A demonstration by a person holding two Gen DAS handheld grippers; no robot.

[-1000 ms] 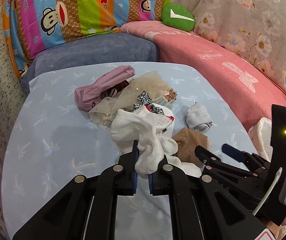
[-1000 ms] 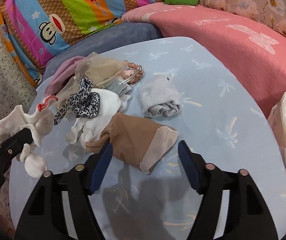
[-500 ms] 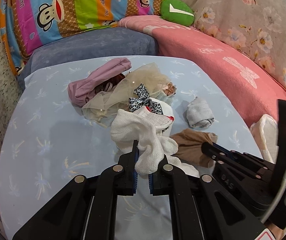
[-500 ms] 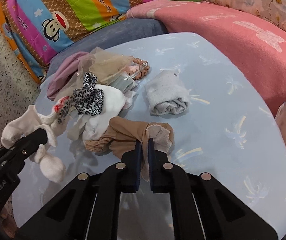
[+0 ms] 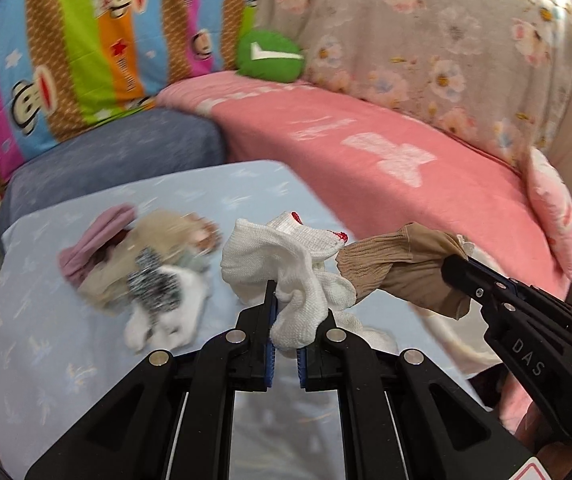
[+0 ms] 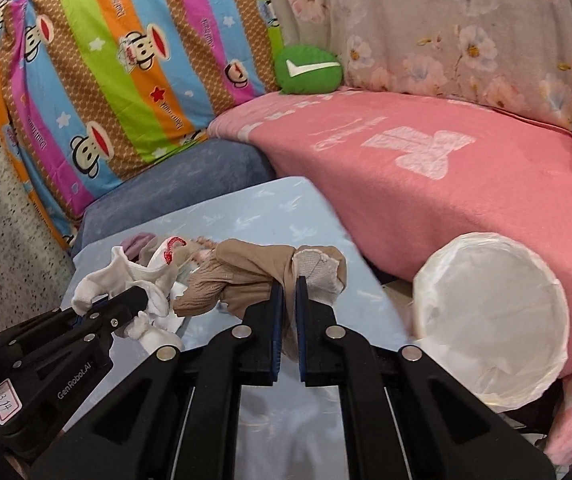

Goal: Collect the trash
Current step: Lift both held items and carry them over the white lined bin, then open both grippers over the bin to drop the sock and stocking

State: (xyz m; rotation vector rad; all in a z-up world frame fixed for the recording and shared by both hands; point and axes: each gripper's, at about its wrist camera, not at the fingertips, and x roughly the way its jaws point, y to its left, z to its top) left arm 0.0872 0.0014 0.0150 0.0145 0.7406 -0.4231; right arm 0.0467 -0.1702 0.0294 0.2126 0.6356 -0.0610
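Observation:
My left gripper (image 5: 285,320) is shut on a white sock (image 5: 286,256) with red trim and holds it above the light blue table (image 5: 46,344). My right gripper (image 6: 289,312) is shut on a tan stocking (image 6: 246,276), also lifted off the table. The stocking (image 5: 402,268) shows in the left wrist view to the right of the sock, and the sock (image 6: 138,276) shows in the right wrist view at the left. A white-lined trash bin (image 6: 490,312) stands open to the right of the table.
A pile of clothes (image 5: 142,276) lies on the table's far left: a pink item, beige mesh, a leopard scrunchie, white socks. A pink-covered sofa (image 6: 446,168), a grey cushion (image 6: 190,176) and a green pillow (image 6: 308,70) ring the table.
Both grippers have lifted and swung right, carrying the white sock and the tan stocking off the table. The right gripper closed on the stocking one second to half a second ago.

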